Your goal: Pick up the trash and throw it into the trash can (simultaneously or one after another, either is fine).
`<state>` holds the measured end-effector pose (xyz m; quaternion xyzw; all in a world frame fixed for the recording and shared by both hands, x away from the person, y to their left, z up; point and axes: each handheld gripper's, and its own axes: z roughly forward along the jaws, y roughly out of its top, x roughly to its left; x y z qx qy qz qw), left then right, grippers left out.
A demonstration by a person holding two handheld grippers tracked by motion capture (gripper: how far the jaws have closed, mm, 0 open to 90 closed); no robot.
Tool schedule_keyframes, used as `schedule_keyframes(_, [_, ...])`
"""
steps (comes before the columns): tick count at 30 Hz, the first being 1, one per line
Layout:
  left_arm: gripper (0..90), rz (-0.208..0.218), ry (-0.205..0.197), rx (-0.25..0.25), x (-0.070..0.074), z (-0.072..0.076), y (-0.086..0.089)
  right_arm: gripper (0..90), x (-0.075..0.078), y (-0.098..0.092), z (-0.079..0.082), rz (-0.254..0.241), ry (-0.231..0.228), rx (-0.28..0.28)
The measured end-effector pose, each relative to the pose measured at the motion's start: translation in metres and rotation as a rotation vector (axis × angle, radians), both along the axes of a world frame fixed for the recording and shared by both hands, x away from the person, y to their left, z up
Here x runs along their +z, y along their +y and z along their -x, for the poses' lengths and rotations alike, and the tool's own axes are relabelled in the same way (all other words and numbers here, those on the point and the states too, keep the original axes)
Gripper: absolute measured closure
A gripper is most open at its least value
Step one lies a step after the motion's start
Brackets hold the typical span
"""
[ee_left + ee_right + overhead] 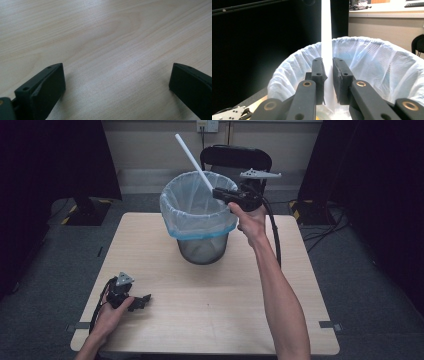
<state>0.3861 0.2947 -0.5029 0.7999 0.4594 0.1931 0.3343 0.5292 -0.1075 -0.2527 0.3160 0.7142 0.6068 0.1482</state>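
My right arm stretches forward, its hand [251, 220] holding the right tongs [327, 75] raised with jaws clamped tight, while my left hand [111, 310] rests low with the left tongs [116, 82] spread wide open.

Setting: recording lab or studio room. Evidence: pale wood-grain laminate surface [200, 320] standing alone on grey carpet floor [45, 265]; black curtain panels [50, 160] at both sides; yellow-and-black hazard tape strips [70, 217] on the floor; loose black cables [325, 227]; beige wall with white socket plate [207, 125]; black chair back [235, 157] behind.
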Motion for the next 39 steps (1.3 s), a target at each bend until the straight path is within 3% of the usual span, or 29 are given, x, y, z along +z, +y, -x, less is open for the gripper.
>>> schedule_keyframes(3, [0.0,0.0,0.0,0.0,0.0,0.0,0.0,78.2,-0.002,-0.002,-0.004,0.002,0.011,-0.005])
schedule_keyframes(6, [0.0,0.0,0.0,0.0,0.0,0.0,0.0,60.2,-0.004,-0.005,-0.006,0.0,0.023,-0.035])
schedule_keyframes(9, [0.0,0.0,0.0,0.0,0.0,0.0,0.0,45.3,-0.002,-0.004,-0.005,0.004,0.002,-0.051])
schedule_keyframes(16, [0.0,0.0,0.0,0.0,0.0,0.0,0.0,29.7,0.001,-0.003,-0.005,0.025,-0.003,-0.076])
schedule_keyframes(29, [0.0,0.0,0.0,0.0,0.0,0.0,0.0,18.6,0.005,-0.019,0.003,0.017,0.003,-0.113])
schedule_keyframes(39, [0.0,0.0,0.0,0.0,0.0,0.0,0.0,18.3,0.002,-0.031,0.011,0.021,0.002,-0.138])
